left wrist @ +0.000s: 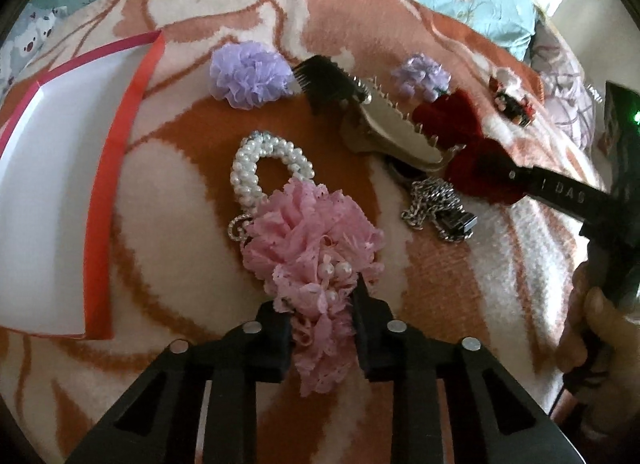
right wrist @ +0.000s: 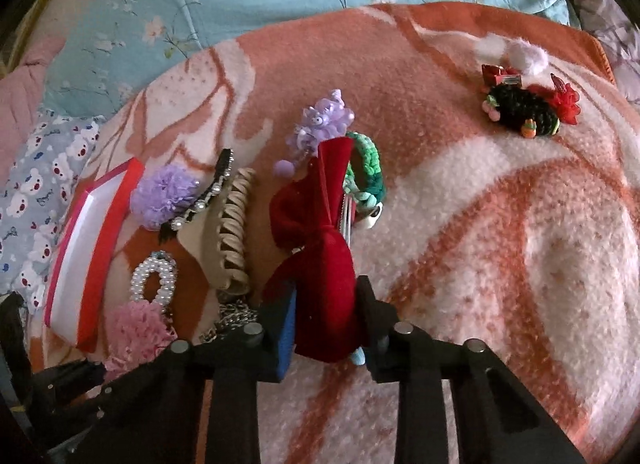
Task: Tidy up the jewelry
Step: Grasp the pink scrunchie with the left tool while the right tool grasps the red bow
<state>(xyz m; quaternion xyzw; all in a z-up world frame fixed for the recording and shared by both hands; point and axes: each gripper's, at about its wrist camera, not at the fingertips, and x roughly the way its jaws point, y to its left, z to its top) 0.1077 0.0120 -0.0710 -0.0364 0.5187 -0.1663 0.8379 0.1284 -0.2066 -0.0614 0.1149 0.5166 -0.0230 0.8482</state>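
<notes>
The left claw [left wrist: 320, 324] grasps the pink lace flower [left wrist: 316, 248] and the right claw [right wrist: 324, 324] grasps the red velvet bow [right wrist: 316, 248], both low over the blanket [right wrist: 500, 244]. The red box [left wrist: 48, 192] at the left shows nothing inside, while the pearl ring [left wrist: 260, 168], the beige hair clip [left wrist: 392, 132], the chain [left wrist: 436, 204] and the purple pompom [left wrist: 248, 72] lie loose. I judge the sorting is hardly begun.

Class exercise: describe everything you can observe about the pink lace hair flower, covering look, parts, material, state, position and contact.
The pink lace hair flower is a ruffled cluster of thin, frilly pale-pink fabric with small holes along its edges and a few white pearl-like beads near its middle. It lies on the orange-and-cream blanket, its far edge overlapping the pearl bracelet. The left tool grips its near end, fingers on either side.
</notes>
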